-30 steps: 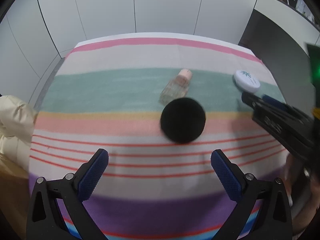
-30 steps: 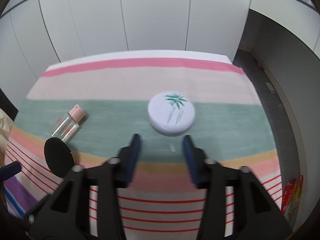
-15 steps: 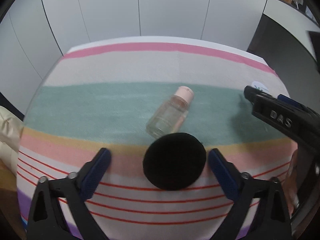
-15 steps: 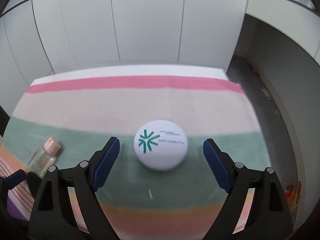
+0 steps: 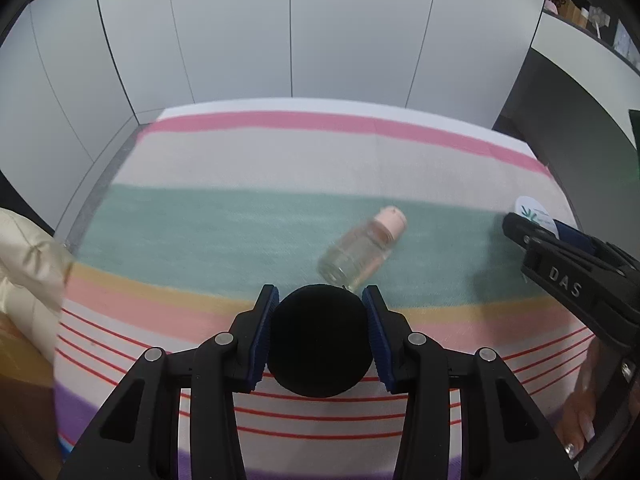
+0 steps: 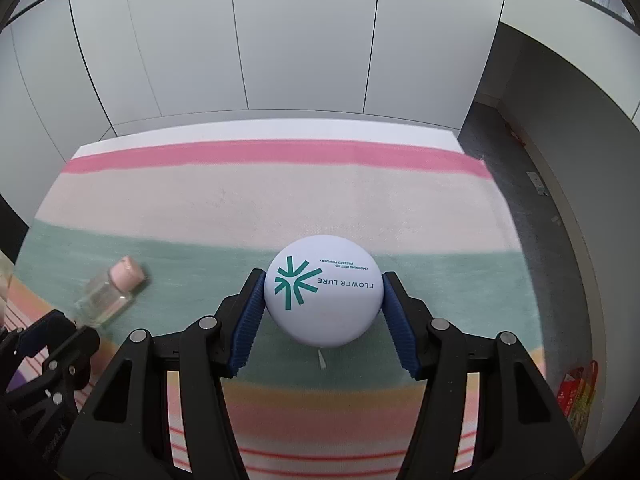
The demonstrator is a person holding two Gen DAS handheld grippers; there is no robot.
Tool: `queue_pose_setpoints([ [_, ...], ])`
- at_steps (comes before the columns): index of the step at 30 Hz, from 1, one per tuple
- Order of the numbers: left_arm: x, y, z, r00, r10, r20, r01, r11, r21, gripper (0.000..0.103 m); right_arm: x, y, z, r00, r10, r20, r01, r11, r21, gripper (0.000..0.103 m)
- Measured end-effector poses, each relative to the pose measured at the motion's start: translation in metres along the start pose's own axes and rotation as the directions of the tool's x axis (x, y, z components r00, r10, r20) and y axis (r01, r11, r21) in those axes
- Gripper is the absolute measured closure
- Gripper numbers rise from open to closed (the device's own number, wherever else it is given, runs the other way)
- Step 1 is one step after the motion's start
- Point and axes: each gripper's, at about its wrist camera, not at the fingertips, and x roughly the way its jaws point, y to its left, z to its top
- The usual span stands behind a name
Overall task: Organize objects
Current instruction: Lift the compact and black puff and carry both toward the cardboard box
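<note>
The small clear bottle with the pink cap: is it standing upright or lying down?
Lying down. The bottle rests on its side on the striped cloth, pink cap pointing sideways.

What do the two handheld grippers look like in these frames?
The left gripper and right gripper match: black plastic frames with triangular cut-outs, silver pivot screws and ribbed blue pads. The right one's side bears raised "DAS" lettering. No sleeves or cables are visible.

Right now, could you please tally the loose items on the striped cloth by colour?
Black: 1, round black case
White: 1, white compact
Clear with pink cap: 1, small bottle
Total: 3
</note>
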Motion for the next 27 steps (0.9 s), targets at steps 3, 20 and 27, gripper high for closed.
queue_pose_setpoints([
  [3, -0.017, 0.004, 0.010, 1.000, 0.007, 0.013, -0.007, 1.000, -0.008, 0.059, -0.016, 0.001, 0.008, 1.000, -0.010, 0.001, 0.010, 1.000, -0.011, 0.043],
  [20, -0.190, 0.039, 0.066, 0.985, 0.047, 0.168, -0.040, 0.998, -0.045, 0.058, -0.173, 0.019, 0.066, 0.997, -0.030, 0.065, 0.029, 0.999, 0.013, 0.043],
  [27, -0.235, 0.057, 0.062, 0.978, 0.069, 0.199, -0.064, 0.997, -0.035, 0.058, -0.210, 0.035, 0.065, 0.997, -0.043, 0.060, 0.044, 0.999, -0.011, 0.043],
])
